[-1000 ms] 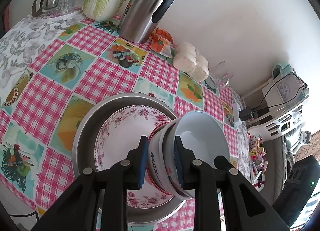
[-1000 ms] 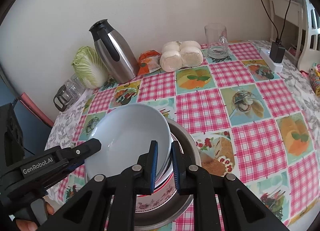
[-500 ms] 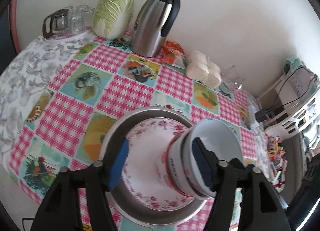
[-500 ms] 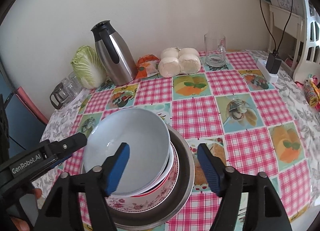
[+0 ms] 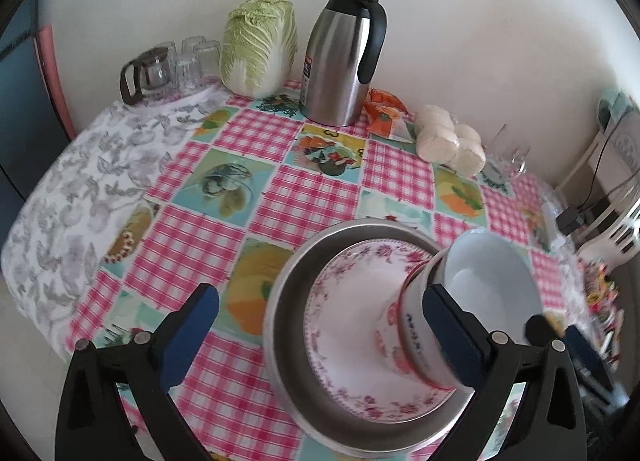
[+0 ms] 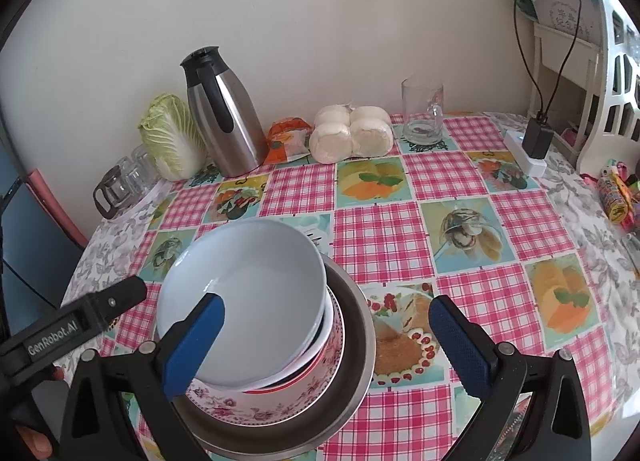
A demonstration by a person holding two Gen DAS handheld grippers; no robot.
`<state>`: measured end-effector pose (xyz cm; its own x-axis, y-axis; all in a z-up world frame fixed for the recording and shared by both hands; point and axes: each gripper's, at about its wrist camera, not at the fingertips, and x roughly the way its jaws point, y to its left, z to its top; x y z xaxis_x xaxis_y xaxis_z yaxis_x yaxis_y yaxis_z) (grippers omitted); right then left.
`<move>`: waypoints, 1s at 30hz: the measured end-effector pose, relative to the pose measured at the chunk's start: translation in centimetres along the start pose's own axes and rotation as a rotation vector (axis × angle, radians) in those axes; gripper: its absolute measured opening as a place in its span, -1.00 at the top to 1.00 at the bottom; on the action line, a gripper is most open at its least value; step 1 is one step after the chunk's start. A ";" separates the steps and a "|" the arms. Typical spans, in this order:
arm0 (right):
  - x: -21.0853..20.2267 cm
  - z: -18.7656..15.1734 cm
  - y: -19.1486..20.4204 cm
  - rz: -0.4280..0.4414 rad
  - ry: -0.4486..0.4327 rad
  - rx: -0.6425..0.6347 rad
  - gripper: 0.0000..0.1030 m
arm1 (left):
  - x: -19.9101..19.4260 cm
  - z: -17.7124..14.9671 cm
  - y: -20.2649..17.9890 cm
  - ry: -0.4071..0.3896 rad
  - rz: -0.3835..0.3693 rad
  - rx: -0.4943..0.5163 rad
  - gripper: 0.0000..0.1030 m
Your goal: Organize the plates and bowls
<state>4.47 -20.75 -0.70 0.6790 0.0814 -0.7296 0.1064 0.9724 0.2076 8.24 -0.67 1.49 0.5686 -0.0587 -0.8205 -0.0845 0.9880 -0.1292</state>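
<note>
1. Both sets of jaws spread wide, gripping nothing: left gripper (image 5: 320, 327), right gripper (image 6: 328, 327).
2. White bowl (image 6: 244, 293) sits stacked on the floral plate (image 5: 352, 325) inside a steel basin (image 6: 356, 325).
3. Checkered counter (image 6: 384, 237) against a cream wall (image 6: 320, 21); thermos (image 5: 344, 53) and cabbage (image 5: 260, 45) at the back.

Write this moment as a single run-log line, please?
left gripper: open | right gripper: open | white bowl: stacked on floral plate | plate: in metal basin | holding: nothing
</note>
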 end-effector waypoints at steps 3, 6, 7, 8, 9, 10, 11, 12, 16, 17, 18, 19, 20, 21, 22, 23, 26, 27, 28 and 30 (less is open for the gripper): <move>-0.5 -0.4 -0.2 -0.001 -0.013 0.000 -1.00 | -0.4 -0.6 -0.5 -0.022 0.040 0.054 -0.97; -1.1 -0.8 -0.4 -0.001 -0.021 0.006 -1.00 | -0.9 -1.3 -0.7 -0.033 0.061 0.079 -0.97; -1.2 -0.9 -0.5 -0.002 -0.023 0.007 -1.00 | -1.0 -1.5 -0.7 -0.036 0.069 0.086 -0.97; -1.4 -1.0 -0.6 -0.002 -0.025 0.009 -1.00 | -1.2 -1.8 -0.6 -0.038 0.074 0.091 -0.97; -1.5 -1.1 -0.6 -0.003 -0.027 0.009 -1.00 | -1.3 -1.9 -0.6 -0.036 0.078 0.093 -0.97; -1.8 -1.4 -0.7 -0.003 -0.031 0.010 -1.00 | -1.5 -2.2 -0.5 -0.033 0.081 0.095 -0.97; -2.0 -1.6 -0.7 -0.003 -0.034 0.010 -1.00 | -1.7 -2.3 -0.5 -0.031 0.084 0.096 -0.97; -2.2 -1.8 -0.8 -0.004 -0.036 0.009 -1.00 | -1.9 -2.6 -0.4 -0.027 0.090 0.096 -0.97; -2.9 -3.0 -0.9 -0.011 -0.041 0.001 -1.00 | -2.6 -3.8 0.0 -0.021 0.101 0.097 -0.97; -3.0 -3.3 -0.9 -0.014 -0.039 -0.002 -1.00 | -2.7 -4.1 0.2 -0.018 0.094 0.099 -0.97; -3.0 -3.6 -0.9 -0.016 -0.038 -0.006 -1.00 | -2.9 -4.5 0.3 -0.010 0.083 0.104 -0.97; -3.1 -4.0 -0.8 -0.020 -0.035 -0.011 -1.00 | -3.0 -5.0 0.4 -0.003 0.076 0.110 -0.97; -3.2 -4.4 -0.7 -0.023 -0.033 -0.016 -1.00 | -3.0 -5.3 0.5 0.001 0.073 0.116 -0.97; -3.2 -4.8 -0.6 -0.025 -0.031 -0.020 -1.00 | -3.1 -5.7 0.5 0.006 0.074 0.123 -0.97; -3.3 -5.1 -0.6 -0.028 -0.029 -0.025 -1.00 | -3.1 -6.2 0.6 0.013 0.080 0.131 -0.97; -3.3 -5.5 -0.4 -0.031 -0.026 -0.032 -1.00 | -3.1 -6.6 0.7 0.017 0.088 0.138 -0.97; -3.4 -6.5 -0.1 -0.036 -0.017 -0.051 -1.00 | -3.1 -7.4 1.1 0.027 0.112 0.153 -0.97; -3.4 -6.7 -0.1 -0.038 -0.013 -0.054 -1.00 | -3.1 -7.6 1.2 0.031 0.118 0.158 -0.97; -3.5 -7.0 0.0 -0.040 -0.009 -0.058 -1.00 | -3.2 -7.9 1.3 0.034 0.122 0.162 -0.97; -3.5 -7.5 0.1 -0.043 -0.001 -0.064 -1.00 | -3.2 -8.1 1.6 0.036 0.127 0.164 -0.97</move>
<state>-3.38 -19.29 -3.03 0.6757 0.0390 -0.7362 0.0889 0.9870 0.1338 -0.37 -0.03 -0.60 0.5321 0.0658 -0.8441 -0.0178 0.9976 0.0665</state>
